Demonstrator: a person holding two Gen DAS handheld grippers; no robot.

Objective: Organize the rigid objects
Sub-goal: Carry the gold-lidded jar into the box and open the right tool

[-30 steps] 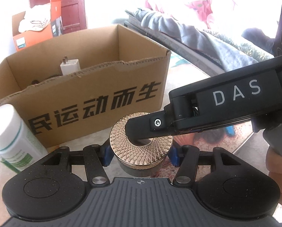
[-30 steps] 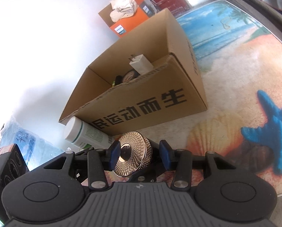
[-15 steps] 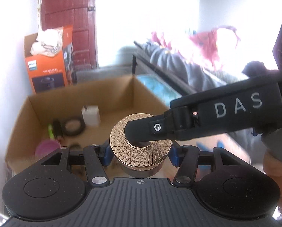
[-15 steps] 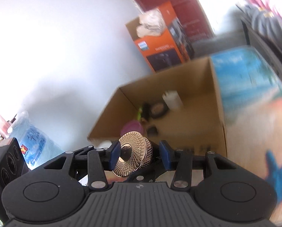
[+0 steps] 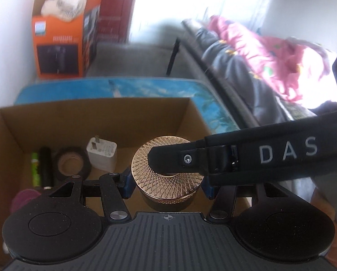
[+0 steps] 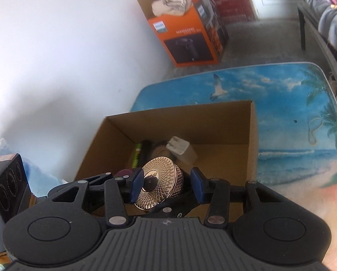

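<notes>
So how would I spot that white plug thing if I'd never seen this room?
Find the open cardboard box on the beach-print table. The white charger lies inside it, beside a dark roll of tape. It is the only white, blocky item there, with metal prongs.

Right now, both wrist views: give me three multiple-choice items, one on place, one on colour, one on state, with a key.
1. Where is the white charger?
A. inside the cardboard box
B. on the sofa
C. on the orange carton

2. What colour is the knurled jar?
A. green
B. gold
C. white

3. How is the jar held?
A. lying loose on the table
B. by the left tool alone
C. by the left tool and the right tool together

Key: 1 A, it lies on the box floor beside a tape roll. 2 B, metallic gold shows in both views. 3 C, each tool's pads press on the jar.
</notes>
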